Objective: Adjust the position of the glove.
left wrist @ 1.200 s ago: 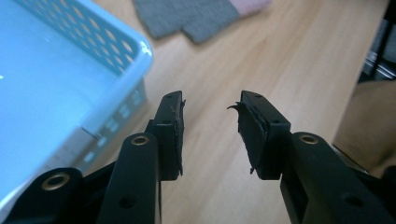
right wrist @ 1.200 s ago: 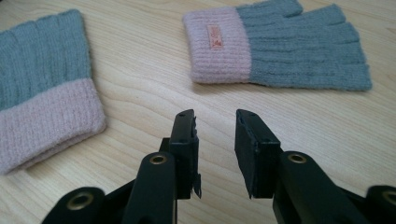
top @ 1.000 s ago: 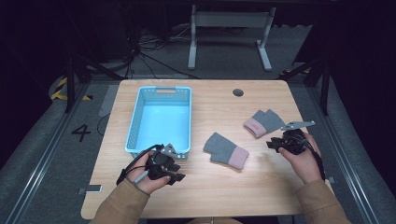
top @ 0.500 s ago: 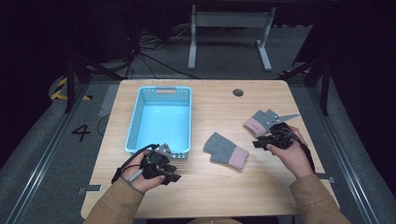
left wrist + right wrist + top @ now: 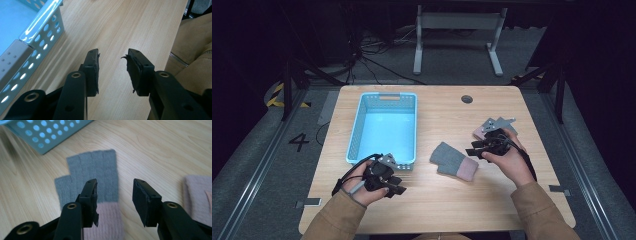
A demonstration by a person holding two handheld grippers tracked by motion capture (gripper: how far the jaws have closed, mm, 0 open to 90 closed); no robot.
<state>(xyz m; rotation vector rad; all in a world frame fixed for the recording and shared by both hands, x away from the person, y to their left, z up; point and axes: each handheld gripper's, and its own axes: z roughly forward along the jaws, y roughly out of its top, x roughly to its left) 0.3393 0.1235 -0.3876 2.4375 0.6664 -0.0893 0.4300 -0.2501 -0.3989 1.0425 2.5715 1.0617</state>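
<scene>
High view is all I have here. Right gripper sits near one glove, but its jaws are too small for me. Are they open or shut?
Observer: Open. In the right gripper view the right gripper has a clear gap between its jaws and holds nothing.
Operator: What lies under it?
Observer: The near glove, grey with a pink cuff; the jaws point down at the cuff's edge.
Operator: And the left one?
Observer: The left gripper is open too, over bare table, beside the basket wall.
</scene>
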